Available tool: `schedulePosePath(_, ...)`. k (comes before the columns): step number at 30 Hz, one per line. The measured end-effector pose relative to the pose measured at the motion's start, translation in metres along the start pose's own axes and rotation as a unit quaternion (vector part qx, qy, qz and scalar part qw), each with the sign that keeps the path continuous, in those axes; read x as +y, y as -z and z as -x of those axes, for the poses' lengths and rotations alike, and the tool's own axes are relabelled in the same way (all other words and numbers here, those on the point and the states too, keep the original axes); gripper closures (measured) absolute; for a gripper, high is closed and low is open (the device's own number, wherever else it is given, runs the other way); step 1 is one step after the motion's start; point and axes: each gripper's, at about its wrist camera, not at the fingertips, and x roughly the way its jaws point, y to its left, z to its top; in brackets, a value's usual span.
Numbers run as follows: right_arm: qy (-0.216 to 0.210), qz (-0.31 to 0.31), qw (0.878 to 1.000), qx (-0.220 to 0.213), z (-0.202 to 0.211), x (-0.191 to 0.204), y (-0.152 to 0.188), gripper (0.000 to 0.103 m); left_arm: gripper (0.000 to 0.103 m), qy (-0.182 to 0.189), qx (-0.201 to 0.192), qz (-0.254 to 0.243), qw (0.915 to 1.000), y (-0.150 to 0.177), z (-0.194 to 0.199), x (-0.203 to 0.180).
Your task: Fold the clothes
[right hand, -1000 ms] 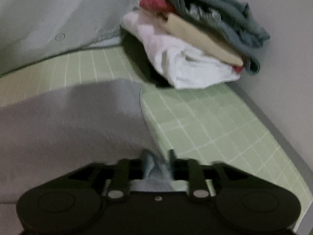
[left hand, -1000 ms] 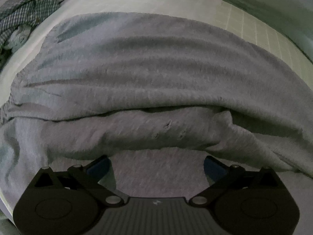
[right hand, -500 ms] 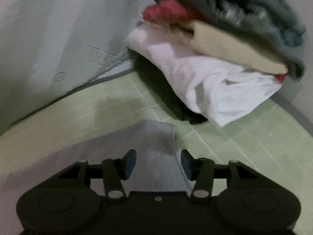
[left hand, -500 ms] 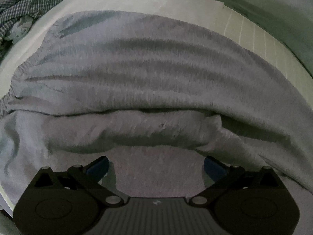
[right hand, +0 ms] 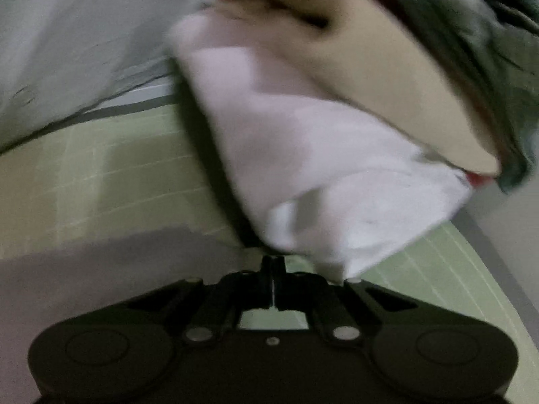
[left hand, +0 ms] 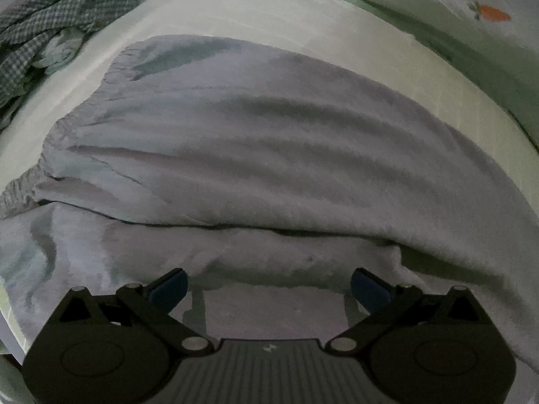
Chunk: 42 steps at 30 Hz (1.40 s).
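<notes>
A grey garment (left hand: 269, 155) lies spread on the pale surface, its near edge folded over into a thick roll. My left gripper (left hand: 269, 284) hangs just over that near edge, open, with only grey cloth under the wide gap. In the right wrist view a corner of the grey garment (right hand: 101, 262) lies flat at lower left. My right gripper (right hand: 273, 267) is shut with its fingers pressed together and nothing visible between them. It points at the foot of a stack of folded clothes (right hand: 320, 168).
The stack has a white piece at the bottom, then beige, red and dark grey-green, and stands on a green grid mat (right hand: 118, 175) by a wall. A crumpled checked cloth (left hand: 50, 17) lies far left. Fabric with a carrot print (left hand: 488, 13) borders the far right.
My right gripper let go of the grey garment's corner, moved forward toward the folded stack and closed empty. The left gripper pulled back slightly and stayed open.
</notes>
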Motion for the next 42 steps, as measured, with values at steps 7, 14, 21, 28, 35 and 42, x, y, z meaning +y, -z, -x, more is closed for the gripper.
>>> schedulePosePath(7, -0.023, 0.004, 0.999, -0.032, 0.069, 0.012, 0.039, 0.026, 0.001, 0.014, -0.031, 0.044, 0.9985, 0.001, 0.012, 0.041)
schedulePosePath(14, -0.076, 0.013, 0.997, 0.000, 0.138, 0.032, 0.110, 0.020, 0.012, -0.003, -0.084, 0.075, 0.9936, -0.015, 0.023, 0.093)
schedulePosePath(21, -0.068, 0.020, 0.997, 0.005, 0.202, 0.063, 0.147, 0.020, 0.046, 0.003, -0.112, 0.039, 0.9930, -0.077, 0.013, 0.130)
schedulePosePath(28, -0.029, -0.002, 1.000, 0.002, 0.262, 0.085, 0.172, 0.019, 0.047, -0.004, -0.111, -0.023, 0.9936, -0.159, -0.025, 0.142)
schedulePosePath(35, -0.008, -0.061, 0.998, 0.010, 0.296, 0.113, 0.188, 0.018, 0.057, 0.013, -0.097, -0.088, 0.9912, -0.192, -0.067, 0.151)
schedulePosePath(42, 0.000, -0.045, 0.999, 0.009, 0.318, 0.151, 0.193, 0.018, 0.085, 0.058, -0.159, -0.100, 0.9805, -0.231, -0.057, 0.165)
